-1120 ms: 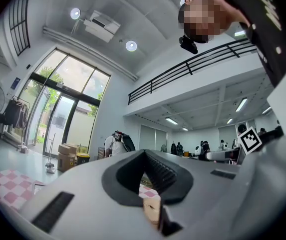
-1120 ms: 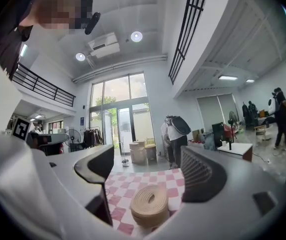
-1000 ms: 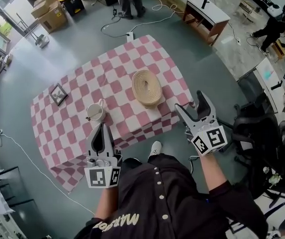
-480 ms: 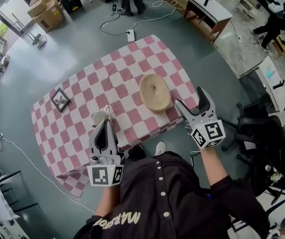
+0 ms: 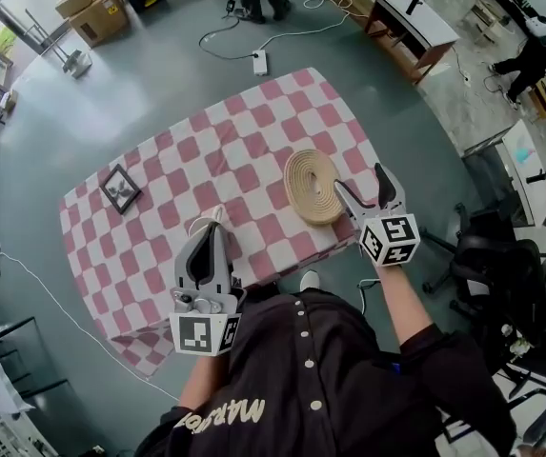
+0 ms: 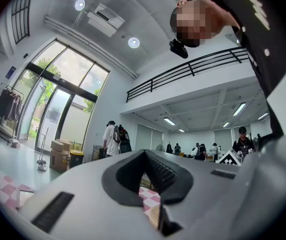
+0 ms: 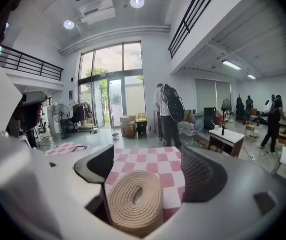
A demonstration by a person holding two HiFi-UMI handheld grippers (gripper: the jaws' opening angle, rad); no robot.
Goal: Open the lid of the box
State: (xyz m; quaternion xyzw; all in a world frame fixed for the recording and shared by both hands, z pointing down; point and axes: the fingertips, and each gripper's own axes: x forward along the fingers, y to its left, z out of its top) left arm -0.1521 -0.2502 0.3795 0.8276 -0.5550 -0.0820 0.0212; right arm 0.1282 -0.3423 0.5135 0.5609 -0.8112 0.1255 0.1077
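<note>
An oval woven box (image 5: pixel 313 186) with a ring-shaped lid lies near the right front edge of the pink-checked table (image 5: pixel 187 150). My right gripper (image 5: pixel 360 184) is open just right of it, its left finger next to the rim. In the right gripper view the woven box (image 7: pixel 135 201) fills the lower gap between the open jaws of the right gripper (image 7: pixel 147 170), not gripped. My left gripper (image 5: pixel 210 236) is shut on nothing, over the table's front edge. In the left gripper view the left gripper (image 6: pixel 143 155) shows a sliver of the woven box (image 6: pixel 155 217).
A white cup (image 5: pixel 202 225) stands half hidden behind the left gripper. A small picture frame (image 5: pixel 120 188) lies at the table's left. Off the table: cardboard boxes (image 5: pixel 91 12), a power strip (image 5: pixel 259 62), a desk (image 5: pixel 415 22), an office chair (image 5: pixel 487 255).
My right gripper has moved in toward the woven box and now sits right beside it, still open. The left gripper stays shut near the cup.
</note>
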